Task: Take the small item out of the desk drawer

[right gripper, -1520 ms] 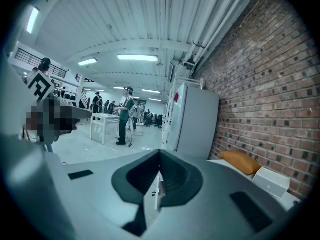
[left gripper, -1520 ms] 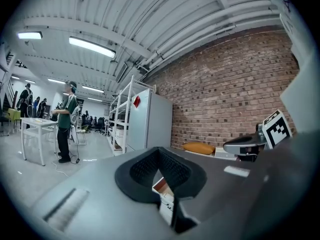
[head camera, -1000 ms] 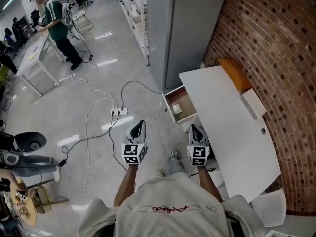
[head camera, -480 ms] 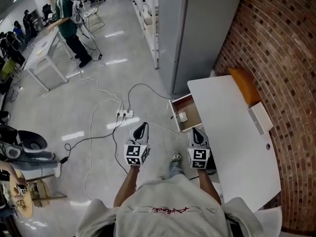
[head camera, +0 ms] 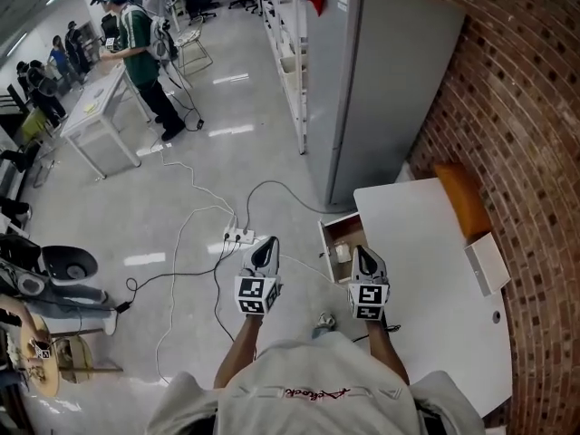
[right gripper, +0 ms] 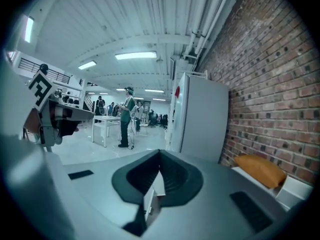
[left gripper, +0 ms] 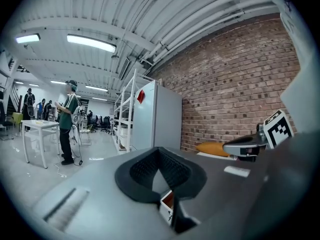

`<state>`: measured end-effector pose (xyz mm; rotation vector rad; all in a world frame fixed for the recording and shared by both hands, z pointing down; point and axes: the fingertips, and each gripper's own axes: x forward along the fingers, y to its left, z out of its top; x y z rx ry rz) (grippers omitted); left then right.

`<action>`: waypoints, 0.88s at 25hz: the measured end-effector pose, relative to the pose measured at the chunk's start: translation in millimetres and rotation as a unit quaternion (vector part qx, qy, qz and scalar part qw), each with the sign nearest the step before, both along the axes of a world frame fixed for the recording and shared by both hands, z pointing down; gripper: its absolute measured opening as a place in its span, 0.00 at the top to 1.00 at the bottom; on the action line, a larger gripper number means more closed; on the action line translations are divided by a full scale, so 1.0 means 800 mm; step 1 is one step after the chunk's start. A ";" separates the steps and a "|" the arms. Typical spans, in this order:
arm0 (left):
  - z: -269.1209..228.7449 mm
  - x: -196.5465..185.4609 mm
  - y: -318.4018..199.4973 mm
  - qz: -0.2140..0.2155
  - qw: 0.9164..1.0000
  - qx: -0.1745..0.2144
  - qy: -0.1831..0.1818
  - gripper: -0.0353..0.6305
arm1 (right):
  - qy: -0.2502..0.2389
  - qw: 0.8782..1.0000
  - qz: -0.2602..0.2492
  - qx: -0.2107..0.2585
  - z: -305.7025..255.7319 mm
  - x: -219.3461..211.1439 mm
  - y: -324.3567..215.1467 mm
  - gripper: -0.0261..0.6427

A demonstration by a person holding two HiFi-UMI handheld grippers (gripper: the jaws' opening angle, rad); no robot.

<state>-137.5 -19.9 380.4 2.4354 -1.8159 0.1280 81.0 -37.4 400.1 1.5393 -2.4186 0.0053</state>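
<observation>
The white desk (head camera: 426,270) stands on the right by the brick wall. Its drawer (head camera: 337,239) is pulled open toward the floor, and a small white item (head camera: 343,253) lies inside. My right gripper (head camera: 364,261) is shut and empty, its tip just right of the drawer's near end. My left gripper (head camera: 264,254) is also shut and empty, over the floor left of the drawer. In the left gripper view the gripper (left gripper: 160,151) points level into the room, with the drawer's corner (left gripper: 167,204) low between the pads. The right gripper (right gripper: 160,155) shows a drawer edge (right gripper: 150,199) likewise.
A tall grey cabinet (head camera: 381,89) stands behind the desk. An orange cushion (head camera: 462,198) and a white box (head camera: 488,263) lie on the desk's far side. A power strip (head camera: 239,236) and cables run over the floor. A person (head camera: 136,53) stands at a white table far left.
The head view has tilted up toward the room, so the desk and drawer sit lower in frame. The drawer now lies right beside the right gripper's tip. Both grippers stay shut.
</observation>
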 end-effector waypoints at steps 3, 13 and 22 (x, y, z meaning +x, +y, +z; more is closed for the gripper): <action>-0.001 0.013 -0.024 -0.004 1.000 -0.003 -0.002 0.93 | -0.001 1.000 -0.005 -0.004 -0.002 0.010 -0.030 0.94; -0.006 0.050 -0.108 -0.016 1.000 -0.008 -0.020 0.93 | -0.022 1.000 -0.019 -0.008 0.005 0.042 -0.112 0.94; 0.003 0.076 -0.149 -0.028 0.999 -0.015 -0.025 0.93 | -0.028 0.999 -0.032 -0.014 0.020 0.067 -0.162 0.94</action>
